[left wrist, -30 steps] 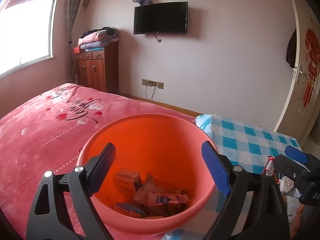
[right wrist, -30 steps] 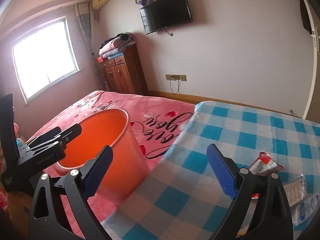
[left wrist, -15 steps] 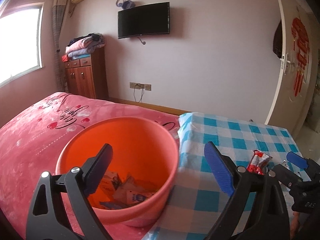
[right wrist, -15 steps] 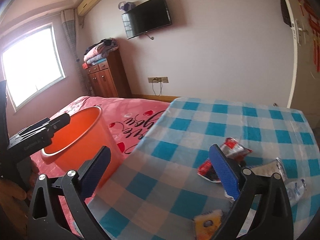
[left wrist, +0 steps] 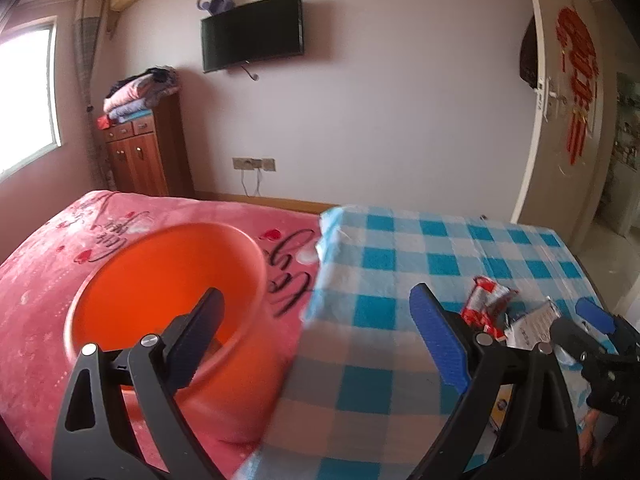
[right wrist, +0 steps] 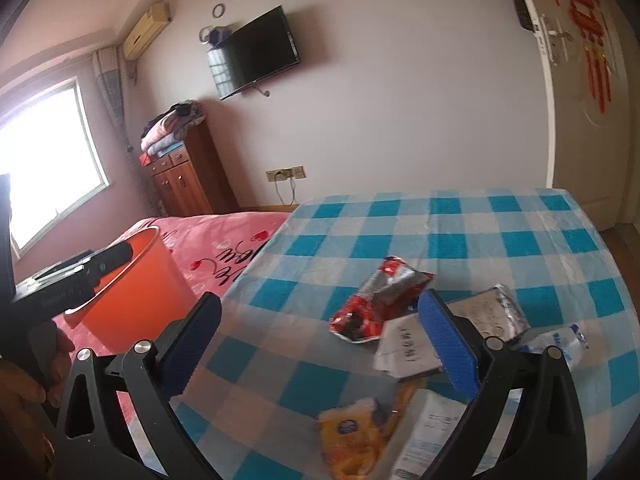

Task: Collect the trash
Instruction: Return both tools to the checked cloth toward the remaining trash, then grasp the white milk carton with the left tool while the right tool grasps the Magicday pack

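An orange bucket [left wrist: 168, 280] stands on the pink bedspread, at the left in both views [right wrist: 132, 292]. On the blue checked cloth [right wrist: 400, 232] lies a red snack wrapper [right wrist: 380, 296], also seen in the left wrist view [left wrist: 486, 304]. Beside it are white packets [right wrist: 408, 344], a yellow packet [right wrist: 352, 436] and a clear bag with blue print [right wrist: 560, 340]. My right gripper [right wrist: 320, 308] hangs open above the cloth, its right pad over the white packets, nothing between its jaws. My left gripper [left wrist: 316, 308] is open and empty, straddling the bucket's rim and the cloth's edge.
The pink bedspread [left wrist: 48, 280] stretches left under the bucket. A wooden cabinet [left wrist: 140, 156] with folded blankets stands against the far wall under a wall TV [left wrist: 252, 48]. A door [left wrist: 572, 120] with red decorations is at the right. A hand [right wrist: 24, 384] holds the left gripper.
Both views have swung right, off the bucket and onto the checked cloth. The bucket's inside is no longer seen. The trash pile has come in under my right gripper.
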The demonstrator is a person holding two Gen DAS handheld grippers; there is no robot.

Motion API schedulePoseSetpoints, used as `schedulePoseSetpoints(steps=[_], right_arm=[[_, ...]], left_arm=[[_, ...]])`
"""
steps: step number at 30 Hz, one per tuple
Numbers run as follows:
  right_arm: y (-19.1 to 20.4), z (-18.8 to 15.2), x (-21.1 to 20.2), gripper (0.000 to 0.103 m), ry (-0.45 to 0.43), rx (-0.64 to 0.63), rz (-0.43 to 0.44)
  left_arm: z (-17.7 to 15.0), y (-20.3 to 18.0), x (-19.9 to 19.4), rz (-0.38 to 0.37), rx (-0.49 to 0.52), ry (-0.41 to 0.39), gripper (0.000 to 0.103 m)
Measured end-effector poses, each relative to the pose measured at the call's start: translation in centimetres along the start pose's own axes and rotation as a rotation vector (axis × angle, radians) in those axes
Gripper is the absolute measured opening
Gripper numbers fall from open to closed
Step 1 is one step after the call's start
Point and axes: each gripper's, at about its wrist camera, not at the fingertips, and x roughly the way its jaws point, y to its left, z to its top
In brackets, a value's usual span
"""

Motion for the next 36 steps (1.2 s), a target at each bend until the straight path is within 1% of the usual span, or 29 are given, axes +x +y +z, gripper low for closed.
schedulePoseSetpoints(steps=[8,13,17,21,28,32,36], right_arm=[[-3.4,-0.6,-0.8,0.098,-0.044,0.030,-0.037],[-6.0,-1.0,-1.2,0.098,-0.055,0.064,-0.048],[-7.8,-1.2,-1.3,0.098,-0.036,0.098,-0.049],[-9.5,-1.4,-1.4,0.098,-0.031,0.143,-0.042],[-12.2,-1.4,-2.0,0.098,-0.030,0.182,-0.047],[-13.8,-1.4,-2.2,0.098,-0.015,0.205,-0.069],[-16.3,-1.7,-2.2,0.098,0.019,0.281,-0.088]], left_arm=[[-2.2,-3.9,1.3,-0.063,0.070,0.086,0.094],[-3.0,-6.4,1.6,-0.093,0.122,0.092,0.094],[-3.8,-8.1,1.6,-0.127,0.155,0.098,0.094],[-4.8,-9.9,1.8,-0.160,0.191,0.114,0.094],[-6.0,-12.9,1.7,-0.234,0.242,0.144,0.094],[-6.4,-14.6,1.8,-0.270,0.269,0.158,0.094],[-6.4,-16.2,1.7,-0.320,0.315,0.161,0.094]])
